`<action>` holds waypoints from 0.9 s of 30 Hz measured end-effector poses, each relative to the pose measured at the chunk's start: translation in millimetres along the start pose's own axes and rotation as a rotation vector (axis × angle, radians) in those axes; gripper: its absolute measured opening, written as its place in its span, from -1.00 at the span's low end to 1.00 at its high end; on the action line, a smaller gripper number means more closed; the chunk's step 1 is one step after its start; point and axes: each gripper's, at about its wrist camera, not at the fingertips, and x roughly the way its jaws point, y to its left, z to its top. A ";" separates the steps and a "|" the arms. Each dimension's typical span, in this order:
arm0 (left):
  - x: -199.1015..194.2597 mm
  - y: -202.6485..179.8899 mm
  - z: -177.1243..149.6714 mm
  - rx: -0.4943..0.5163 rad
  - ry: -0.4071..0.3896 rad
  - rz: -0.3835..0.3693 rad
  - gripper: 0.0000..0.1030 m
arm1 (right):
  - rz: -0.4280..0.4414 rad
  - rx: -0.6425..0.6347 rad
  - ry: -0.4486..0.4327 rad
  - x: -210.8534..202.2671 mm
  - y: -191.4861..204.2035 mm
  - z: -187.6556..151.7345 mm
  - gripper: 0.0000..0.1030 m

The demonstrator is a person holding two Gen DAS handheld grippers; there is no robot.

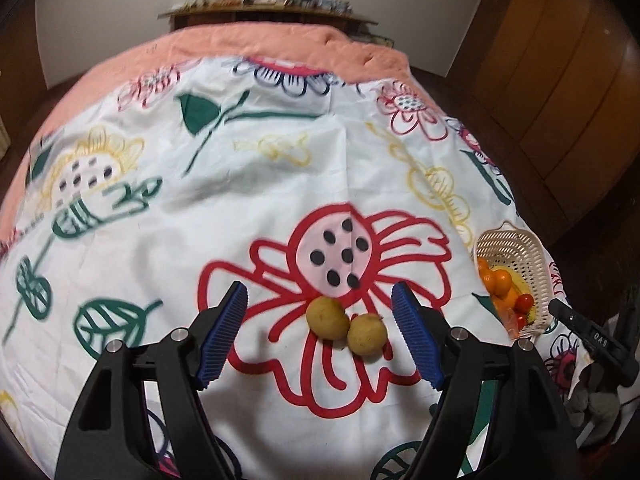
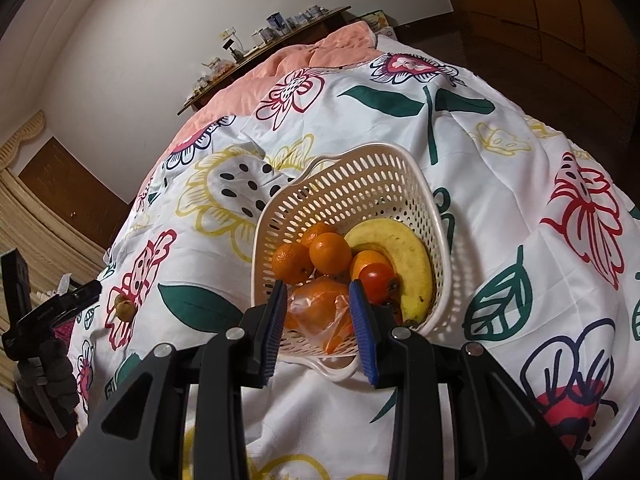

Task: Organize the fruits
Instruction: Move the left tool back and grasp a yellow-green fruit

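Left claw [image 1: 320, 328] gapes over two longans [image 1: 346, 326]; right claw [image 2: 320, 324] grips wrapped orange [image 2: 316, 308].

Left gripper [image 1: 320, 316]: lower centre of its own view, pointing steeply down, jaws spread wide, blue pads [image 1: 224, 336] clear of contact. Right gripper [image 2: 318, 328]: lower centre of its view, angled down, jaws narrow, nearly closed, nothing clamped. A gloved hand [image 2: 48, 376] at lower left grips the left tool.

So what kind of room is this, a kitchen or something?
More likely a bedroom: the fruit basket sits on a flower-print sheet over a pink quilt, with a cluttered wooden shelf and wooden wardrobe doors behind.
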 end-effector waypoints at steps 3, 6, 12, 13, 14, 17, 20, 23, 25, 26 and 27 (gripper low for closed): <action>8.0 -0.9 -2.0 -0.013 0.026 -0.005 0.34 | 0.000 0.000 0.003 1.3 0.6 -0.2 -0.37; 14.5 -2.9 -3.3 -0.023 0.048 -0.010 0.20 | 0.000 0.003 0.005 2.3 -1.4 0.2 -0.37; 25.6 -5.9 -3.2 -0.047 0.080 -0.027 -0.02 | -0.002 0.015 0.003 2.3 -6.2 0.7 -0.37; 27.2 -6.2 -3.1 -0.050 0.084 -0.029 -0.05 | -0.003 0.016 0.002 2.1 -6.7 0.8 -0.37; 29.5 -6.5 -3.1 -0.055 0.089 -0.029 -0.09 | -0.003 0.017 0.002 2.0 -7.1 0.8 -0.37; 34.9 -7.3 -3.9 -0.058 0.099 -0.029 -0.14 | -0.002 0.015 0.003 2.0 -7.1 0.9 -0.37; 35.3 -9.1 -5.7 -0.049 0.089 -0.023 -0.20 | -0.003 0.013 0.004 2.3 -7.1 1.0 -0.37; 33.4 -7.3 -6.9 -0.043 0.081 -0.014 -0.52 | -0.003 0.009 0.002 1.6 -5.7 0.8 -0.37; 30.7 -3.8 -7.3 -0.051 0.076 -0.024 -0.52 | -0.002 0.004 0.000 0.9 -4.2 1.0 -0.37; 28.5 -3.0 -7.2 -0.049 0.067 -0.020 -0.52 | -0.002 0.002 -0.001 0.7 -2.5 0.8 -0.37; 25.2 -2.3 -7.0 -0.046 0.056 -0.019 -0.52 | -0.001 -0.003 -0.001 0.3 -0.6 0.7 -0.37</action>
